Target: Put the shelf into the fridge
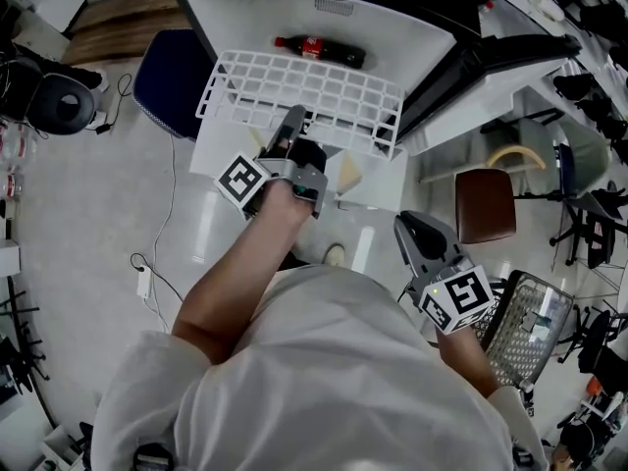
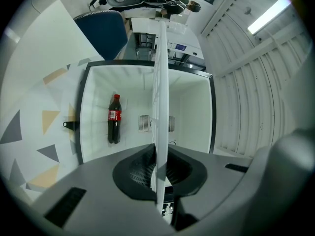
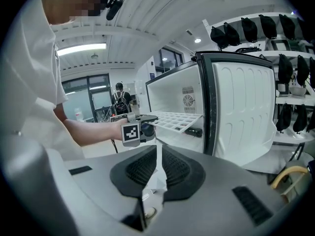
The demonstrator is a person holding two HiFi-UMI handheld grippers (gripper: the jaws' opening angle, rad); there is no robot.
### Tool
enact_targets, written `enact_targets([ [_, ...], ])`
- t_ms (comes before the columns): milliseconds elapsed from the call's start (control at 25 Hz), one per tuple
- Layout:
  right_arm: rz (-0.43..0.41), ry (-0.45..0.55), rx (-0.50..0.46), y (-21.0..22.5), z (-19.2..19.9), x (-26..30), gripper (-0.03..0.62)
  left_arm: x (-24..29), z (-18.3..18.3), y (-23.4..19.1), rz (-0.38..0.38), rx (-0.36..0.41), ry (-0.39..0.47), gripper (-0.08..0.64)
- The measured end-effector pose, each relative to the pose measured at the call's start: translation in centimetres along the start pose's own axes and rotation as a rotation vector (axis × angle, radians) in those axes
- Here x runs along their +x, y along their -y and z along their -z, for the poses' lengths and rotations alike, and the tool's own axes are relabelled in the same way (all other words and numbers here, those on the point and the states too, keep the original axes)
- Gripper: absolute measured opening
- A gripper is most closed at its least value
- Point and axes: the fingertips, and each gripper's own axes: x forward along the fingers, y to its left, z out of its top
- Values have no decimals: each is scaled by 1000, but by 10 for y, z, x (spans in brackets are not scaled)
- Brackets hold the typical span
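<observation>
The white wire shelf (image 1: 304,96) hangs level at the mouth of the open fridge (image 1: 392,27). My left gripper (image 1: 293,118) is shut on the middle of its near edge. In the left gripper view the shelf (image 2: 161,82) shows edge-on as a thin white strip, pinched between the jaws of the left gripper (image 2: 160,151). A cola bottle (image 1: 319,49) lies inside the fridge beyond the shelf. My right gripper (image 1: 408,224) hangs lower right, away from the shelf, and holds nothing. In the right gripper view the right gripper (image 3: 157,149) has its jaws together, and the shelf (image 3: 174,120) shows ahead.
The fridge door (image 1: 500,77) stands open to the right. A blue chair (image 1: 167,77) is left of the fridge, a brown stool (image 1: 485,204) and a wire mesh basket (image 1: 525,327) at the right. A cable with an adaptor (image 1: 144,283) lies on the floor at the left.
</observation>
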Motion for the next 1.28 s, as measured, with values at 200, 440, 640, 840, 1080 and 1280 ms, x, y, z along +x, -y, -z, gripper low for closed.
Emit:
enact_targets([
  [200,-1,-1,0,3,-2,4,43,0,-2,-3,-8,13,0,38],
  [440,-4,-3,-5,5,-3,6,43,1,-1,-4,-10,12,4,37],
  [640,-7,-7,-6,5,-3,7,43,1,-2,-6,-15,11,19,37],
  [840,-9,-11,-9,4,-3,7,43,3,-4,-6,-21,9,28,37],
  [1080,-4,-16,-10,5,-4,8,43,5,-7,-10,-25,5,45,37],
  [1280,-12,-14,-16,3,-6,12,43,7,-8,-10,-38,-11,75,37],
])
